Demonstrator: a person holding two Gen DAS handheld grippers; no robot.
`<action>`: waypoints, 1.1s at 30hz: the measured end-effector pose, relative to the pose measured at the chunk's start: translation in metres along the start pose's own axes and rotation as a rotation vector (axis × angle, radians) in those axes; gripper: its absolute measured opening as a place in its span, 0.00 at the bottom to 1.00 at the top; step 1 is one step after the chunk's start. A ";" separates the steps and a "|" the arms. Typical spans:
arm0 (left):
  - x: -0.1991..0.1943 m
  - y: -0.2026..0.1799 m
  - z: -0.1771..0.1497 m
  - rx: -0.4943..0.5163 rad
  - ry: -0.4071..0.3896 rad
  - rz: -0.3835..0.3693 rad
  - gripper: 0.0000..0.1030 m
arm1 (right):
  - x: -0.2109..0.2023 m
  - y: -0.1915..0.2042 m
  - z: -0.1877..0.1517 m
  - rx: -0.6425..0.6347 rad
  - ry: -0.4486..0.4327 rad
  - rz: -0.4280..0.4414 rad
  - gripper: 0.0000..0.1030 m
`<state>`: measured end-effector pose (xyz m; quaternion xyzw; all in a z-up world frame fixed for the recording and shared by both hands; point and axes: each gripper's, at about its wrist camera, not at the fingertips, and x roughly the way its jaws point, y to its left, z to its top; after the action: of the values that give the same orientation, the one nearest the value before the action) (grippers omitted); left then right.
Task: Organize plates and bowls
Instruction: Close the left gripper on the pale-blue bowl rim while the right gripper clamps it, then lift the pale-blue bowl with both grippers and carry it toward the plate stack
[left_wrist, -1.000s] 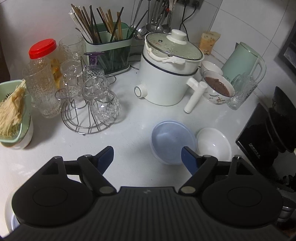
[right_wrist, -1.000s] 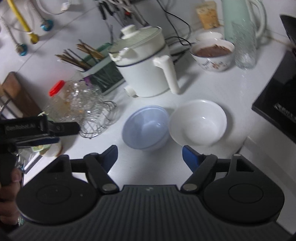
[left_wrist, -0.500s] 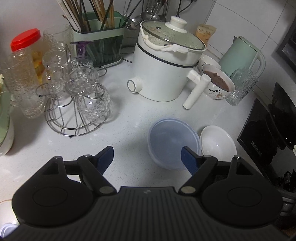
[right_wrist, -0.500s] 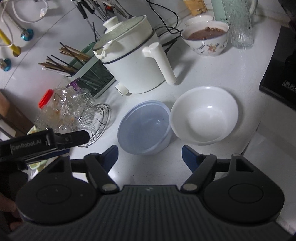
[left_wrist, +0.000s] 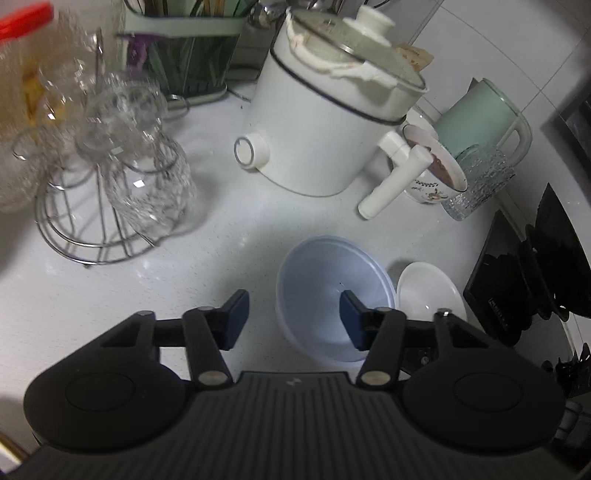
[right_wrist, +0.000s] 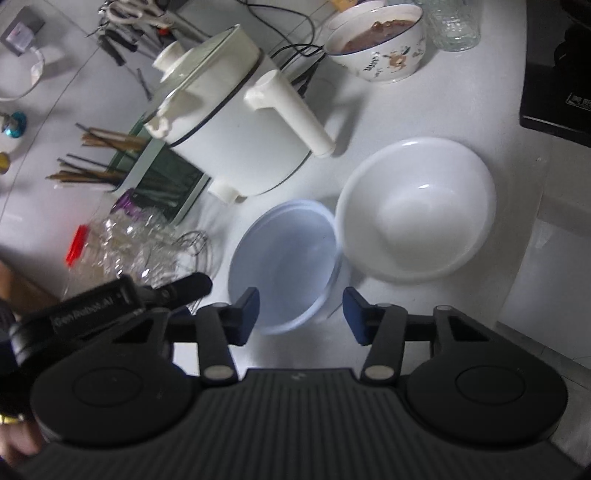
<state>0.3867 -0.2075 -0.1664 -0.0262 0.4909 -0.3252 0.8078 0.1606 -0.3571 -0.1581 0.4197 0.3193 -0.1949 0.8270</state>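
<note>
Both hand-held grippers (left_wrist: 293, 317) (right_wrist: 300, 314) wide open, empty.

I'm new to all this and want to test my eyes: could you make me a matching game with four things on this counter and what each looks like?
Things:
1. Plastic bowl
2. White bowl
3. Patterned bowl
4. Electric pot

States:
A. lid on
B. holds brown food
C. bluish, translucent, empty
D. plain white, empty

Pairs: 1-C, 2-D, 3-B, 4-A

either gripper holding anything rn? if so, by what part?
Nothing held. Left hand-held gripper and right hand-held gripper are both open, above the blue bowl; no contact visible.
</note>
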 end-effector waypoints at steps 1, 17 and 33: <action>0.005 0.000 0.000 0.002 0.005 -0.001 0.50 | 0.003 -0.002 0.001 0.011 0.004 -0.006 0.44; 0.025 0.000 -0.009 -0.011 0.010 0.038 0.16 | 0.025 -0.010 0.003 0.021 0.047 -0.030 0.17; -0.020 0.018 -0.045 -0.085 0.115 0.095 0.16 | 0.012 0.007 -0.011 -0.172 0.185 0.028 0.13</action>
<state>0.3533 -0.1701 -0.1809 -0.0185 0.5508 -0.2662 0.7908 0.1691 -0.3452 -0.1670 0.3678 0.4037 -0.1156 0.8297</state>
